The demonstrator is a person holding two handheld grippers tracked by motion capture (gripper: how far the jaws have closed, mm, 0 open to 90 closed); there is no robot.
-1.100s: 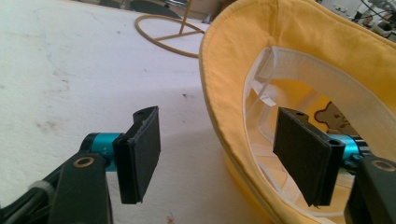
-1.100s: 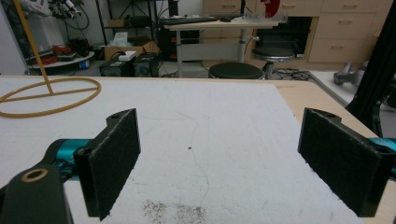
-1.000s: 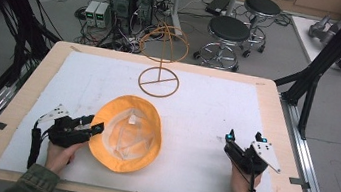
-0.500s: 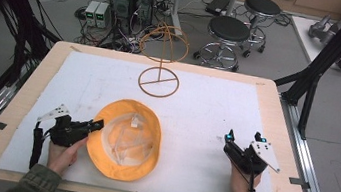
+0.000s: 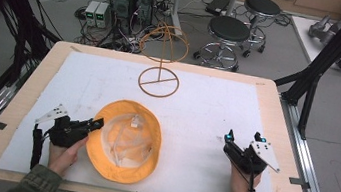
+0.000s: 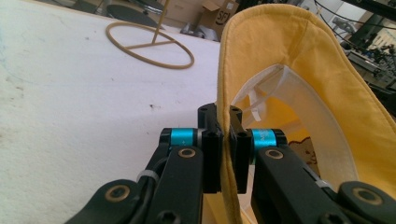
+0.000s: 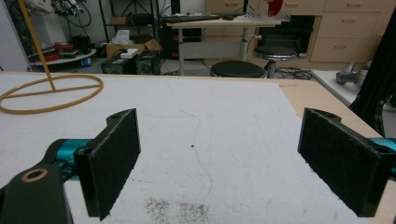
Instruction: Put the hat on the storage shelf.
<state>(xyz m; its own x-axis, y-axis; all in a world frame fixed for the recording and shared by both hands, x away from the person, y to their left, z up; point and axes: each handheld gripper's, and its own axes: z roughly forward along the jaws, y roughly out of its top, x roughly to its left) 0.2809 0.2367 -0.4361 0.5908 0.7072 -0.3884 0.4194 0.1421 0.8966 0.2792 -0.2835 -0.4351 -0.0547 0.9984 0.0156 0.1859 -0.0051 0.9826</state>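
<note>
The left gripper (image 5: pixel 96 125) pinches the yellow hat's (image 5: pixel 124 140) brim. The right gripper (image 5: pixel 243 138) rests spread on the tabletop (image 5: pixel 207 106)

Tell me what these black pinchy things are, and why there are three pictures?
They are hand-held claws: a person squeezes one in each hand. One camera looks down from above the table; a small camera rides on each claw and looks along its jaws. On the white mat lie a yellow hat, upside down, and a wire hat stand at the far end. The left claw is pinched shut on the hat's brim, which you can see up close in its own camera. The right claw is open, holding nothing, with bare mat between its jaws.
</note>
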